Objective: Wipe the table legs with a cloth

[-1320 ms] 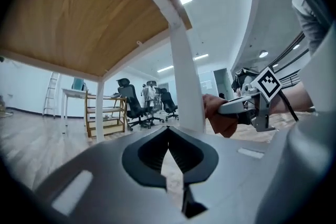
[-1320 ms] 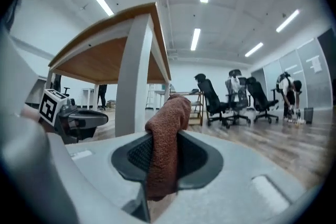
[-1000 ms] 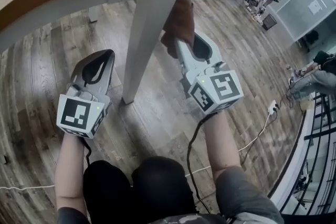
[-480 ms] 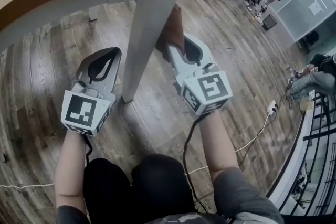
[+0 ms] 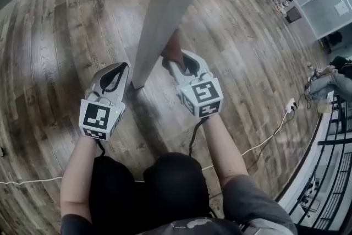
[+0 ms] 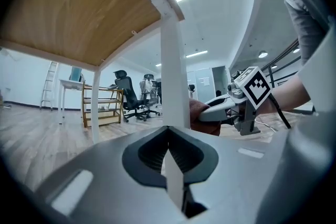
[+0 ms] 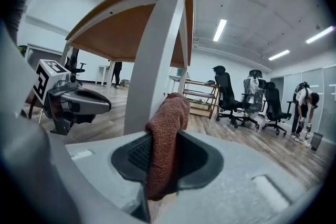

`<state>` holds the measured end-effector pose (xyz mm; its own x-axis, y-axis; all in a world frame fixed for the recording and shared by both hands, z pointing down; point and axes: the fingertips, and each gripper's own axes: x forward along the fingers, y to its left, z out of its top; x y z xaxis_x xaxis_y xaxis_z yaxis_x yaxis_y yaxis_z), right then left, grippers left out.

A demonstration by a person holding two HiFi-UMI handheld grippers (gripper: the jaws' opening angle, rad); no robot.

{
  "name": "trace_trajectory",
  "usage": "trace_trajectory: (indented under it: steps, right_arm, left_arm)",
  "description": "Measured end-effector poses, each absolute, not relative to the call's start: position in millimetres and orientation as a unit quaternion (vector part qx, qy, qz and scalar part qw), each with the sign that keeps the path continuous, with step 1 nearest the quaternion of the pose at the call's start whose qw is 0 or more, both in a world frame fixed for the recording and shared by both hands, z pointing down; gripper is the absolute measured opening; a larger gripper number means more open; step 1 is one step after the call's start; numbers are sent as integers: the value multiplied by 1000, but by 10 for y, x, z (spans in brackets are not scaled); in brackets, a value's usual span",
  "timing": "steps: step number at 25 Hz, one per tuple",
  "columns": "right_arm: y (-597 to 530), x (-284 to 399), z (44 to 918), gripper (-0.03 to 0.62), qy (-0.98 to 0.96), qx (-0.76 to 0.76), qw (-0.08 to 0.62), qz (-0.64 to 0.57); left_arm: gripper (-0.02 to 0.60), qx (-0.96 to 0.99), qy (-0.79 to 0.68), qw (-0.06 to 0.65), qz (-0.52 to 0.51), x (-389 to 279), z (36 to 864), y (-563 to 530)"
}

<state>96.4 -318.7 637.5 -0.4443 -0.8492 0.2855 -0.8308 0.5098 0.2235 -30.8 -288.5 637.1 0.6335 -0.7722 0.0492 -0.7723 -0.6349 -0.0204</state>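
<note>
Cloth of rust-brown terry is being pinched in the right tongs and lying against the white square counter leg, low near the wood-plank floor. Left tongs are hanging pressed together, holding nothing, on the leg's other side. Black-and-white square markers are showing, carrying no readable lettering.

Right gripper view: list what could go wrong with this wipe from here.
1. The cloth is pinched by only one fold in the right gripper. Dragging it against the table leg could pull it free.
2. The left gripper, shut and empty, sits close beside that leg and might knock it.
3. The white cable on the floor beside the person could snag if they shift.
</note>
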Motion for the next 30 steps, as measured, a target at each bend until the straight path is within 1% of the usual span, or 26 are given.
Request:
trace_trajectory:
  steps: [5,13,17,22,26,30]
  right_arm:
    - [-3073,985,6956,89,-846,486,216,22]
    - [-2984,992,7746,89,-839,471,261,83]
    - [-2974,1035,8045,89,-833,464,285,102]
    - [-2956,1070,8405,91,-831,444,315,118]
    - [-3014,1209,8383,91,-820,463,312,125]
    - [-3214,1408,7834,91,-822,493,273,77]
  left_arm:
    - [20,905,-423,27,34,-213,6667,-2821]
    - [20,913,-395,53,90,-94,7266,-2664]
    - [20,915,-387,56,102,-52,7366,-2640]
    - [20,909,-395,81,103,-95,7387,-2661]
    - [20,908,-401,78,94,-129,7316,-2726]
    - [20,904,-410,77,88,-202,7268,-2844]
